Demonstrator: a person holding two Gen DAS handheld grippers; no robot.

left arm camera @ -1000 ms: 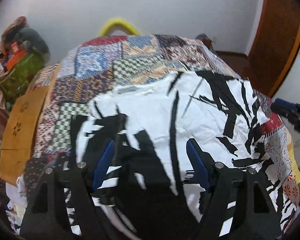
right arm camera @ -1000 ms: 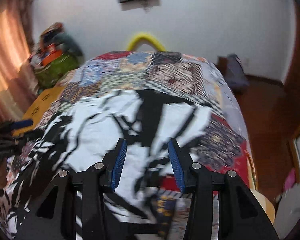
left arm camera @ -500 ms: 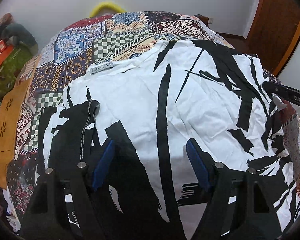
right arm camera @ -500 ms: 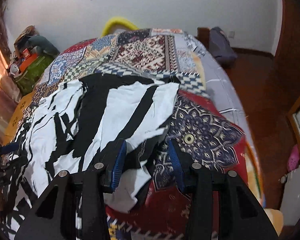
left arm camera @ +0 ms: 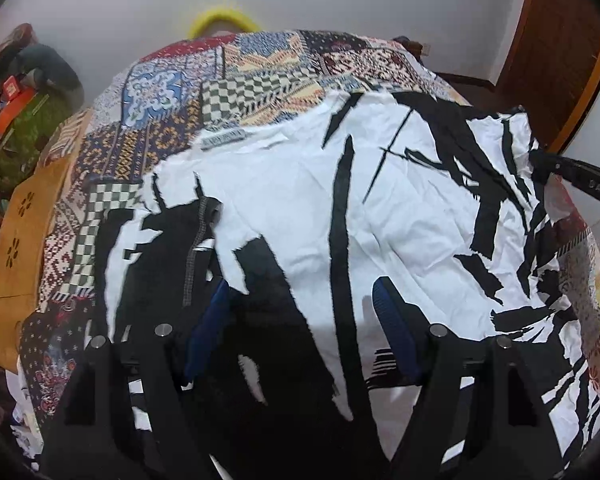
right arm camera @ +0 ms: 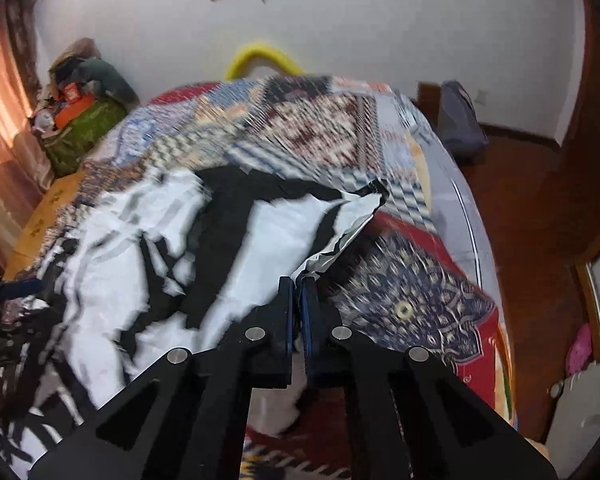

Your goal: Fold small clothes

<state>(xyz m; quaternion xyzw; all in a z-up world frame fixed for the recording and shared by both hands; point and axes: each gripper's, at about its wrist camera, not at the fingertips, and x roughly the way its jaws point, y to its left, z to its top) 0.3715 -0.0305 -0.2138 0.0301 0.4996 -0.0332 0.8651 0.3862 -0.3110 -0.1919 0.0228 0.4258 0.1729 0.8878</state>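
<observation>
Here the right gripper is clenching the side edge of the black-and-white shirt, probably for folding it inward, while the left gripper is hovering open above the shirt, which is lying on the patchwork bedspread.

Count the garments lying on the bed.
1. A black-and-white shirt lies spread over the patchwork bedspread; its far edge is pinched in the shut right claw, while the open left claw hovers above it. Others could be hidden beneath it.
</observation>
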